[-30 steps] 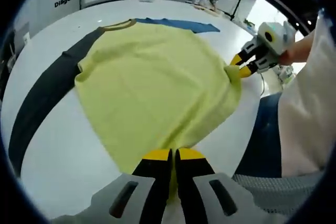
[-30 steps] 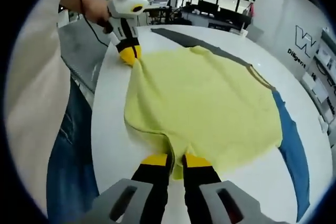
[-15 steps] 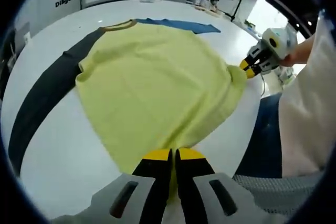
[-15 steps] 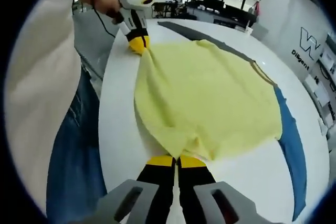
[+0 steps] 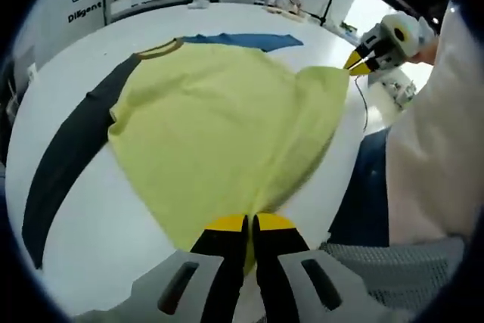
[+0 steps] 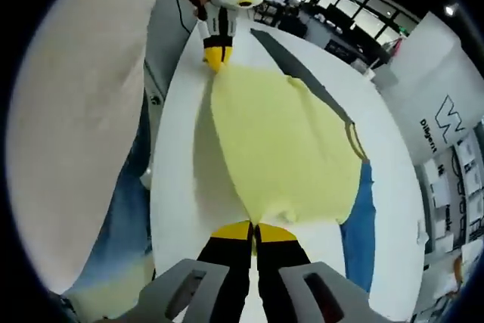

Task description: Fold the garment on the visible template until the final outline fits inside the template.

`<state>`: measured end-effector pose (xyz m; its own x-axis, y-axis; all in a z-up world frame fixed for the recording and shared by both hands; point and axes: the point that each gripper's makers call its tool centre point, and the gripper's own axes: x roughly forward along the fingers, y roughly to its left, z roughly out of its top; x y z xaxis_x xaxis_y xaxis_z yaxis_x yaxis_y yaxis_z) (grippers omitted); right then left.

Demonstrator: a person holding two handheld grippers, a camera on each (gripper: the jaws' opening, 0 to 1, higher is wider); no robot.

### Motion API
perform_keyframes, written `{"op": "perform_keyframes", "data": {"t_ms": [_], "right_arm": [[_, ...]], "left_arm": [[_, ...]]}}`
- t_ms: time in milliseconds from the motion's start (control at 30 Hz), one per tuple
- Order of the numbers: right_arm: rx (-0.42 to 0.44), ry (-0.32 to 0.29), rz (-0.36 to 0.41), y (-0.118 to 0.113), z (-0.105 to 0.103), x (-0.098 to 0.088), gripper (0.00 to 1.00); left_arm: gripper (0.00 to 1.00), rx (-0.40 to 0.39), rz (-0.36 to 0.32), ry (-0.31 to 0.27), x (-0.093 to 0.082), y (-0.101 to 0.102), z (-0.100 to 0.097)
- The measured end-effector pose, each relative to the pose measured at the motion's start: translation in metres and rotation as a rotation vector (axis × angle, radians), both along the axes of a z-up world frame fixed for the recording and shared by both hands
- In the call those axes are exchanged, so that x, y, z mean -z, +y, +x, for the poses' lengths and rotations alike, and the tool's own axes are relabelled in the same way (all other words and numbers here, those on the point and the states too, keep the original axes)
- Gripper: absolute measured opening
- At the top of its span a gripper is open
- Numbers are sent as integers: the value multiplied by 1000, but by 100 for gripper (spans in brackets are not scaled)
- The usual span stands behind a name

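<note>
pinching the near hem corners of the pale yellow knit garment (image 5: 219, 126), the left gripper (image 5: 248, 225) and right gripper (image 6: 253, 231) are both clamping cloth, raising that edge off the white round table (image 5: 91, 209). the person is probably best keeping the hem taut and level while carrying it toward the collar.

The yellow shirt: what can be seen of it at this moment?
The yellow shirt is a soft, pale yellow knit with a darker collar band, one dark grey sleeve and one blue sleeve. Its collar end and sleeves lie spread flat on the white table. The left gripper and the right gripper are each shut on a hem corner, holding the hem edge taut between them, seemingly lifted off the table.
</note>
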<state>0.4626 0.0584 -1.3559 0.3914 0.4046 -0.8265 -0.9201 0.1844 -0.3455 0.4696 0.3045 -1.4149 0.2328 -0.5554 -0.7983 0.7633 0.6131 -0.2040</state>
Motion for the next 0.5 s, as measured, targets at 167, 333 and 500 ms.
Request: {"op": "perform_keyframes", "data": {"t_ms": [167, 333, 500], "right_arm": [[-27, -27, -5, 4, 0, -12, 0], [2, 34, 3, 2, -4, 3, 0], [64, 149, 44, 2, -7, 38, 0]], "left_arm": [[9, 23, 22, -11, -3, 2, -4], [9, 25, 39, 0, 0, 3, -8], [9, 70, 104, 5, 9, 9, -16]]}}
